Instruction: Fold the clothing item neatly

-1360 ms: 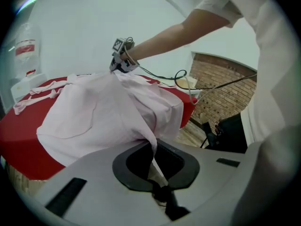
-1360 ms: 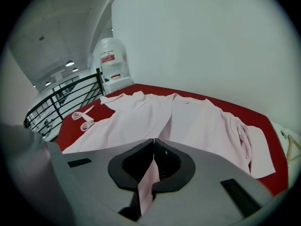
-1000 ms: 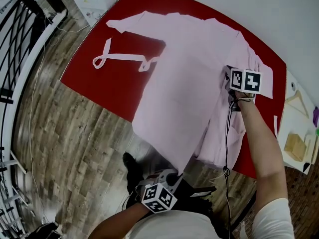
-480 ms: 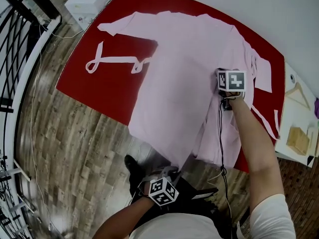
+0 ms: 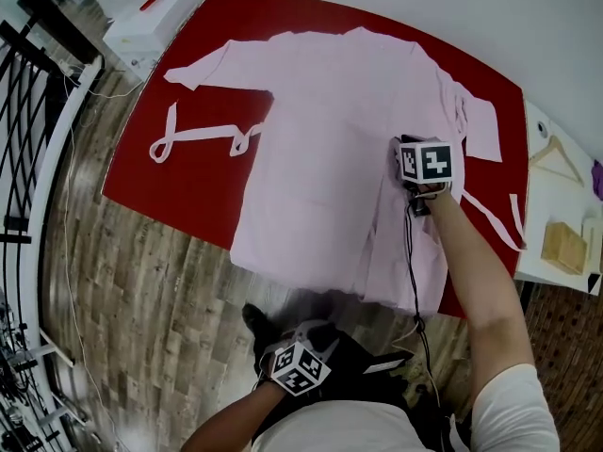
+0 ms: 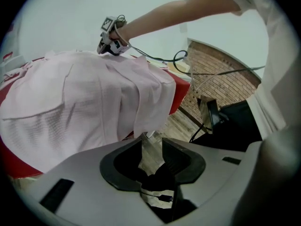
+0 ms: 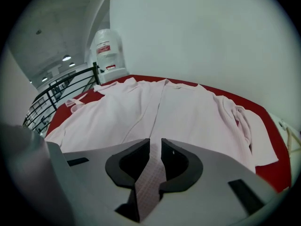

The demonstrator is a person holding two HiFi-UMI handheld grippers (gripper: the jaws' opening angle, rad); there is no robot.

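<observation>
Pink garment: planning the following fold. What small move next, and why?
Probably draw both grippers back: the left gripper and right gripper have just been opening their jaws, the garment lying in the right's gap, not the left's; its side lies folded.

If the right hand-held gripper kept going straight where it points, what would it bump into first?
Probably the pink garment. The right hand-held gripper points down at it, its jaws have just been opening, and pink cloth lies between them, over the red table.
</observation>
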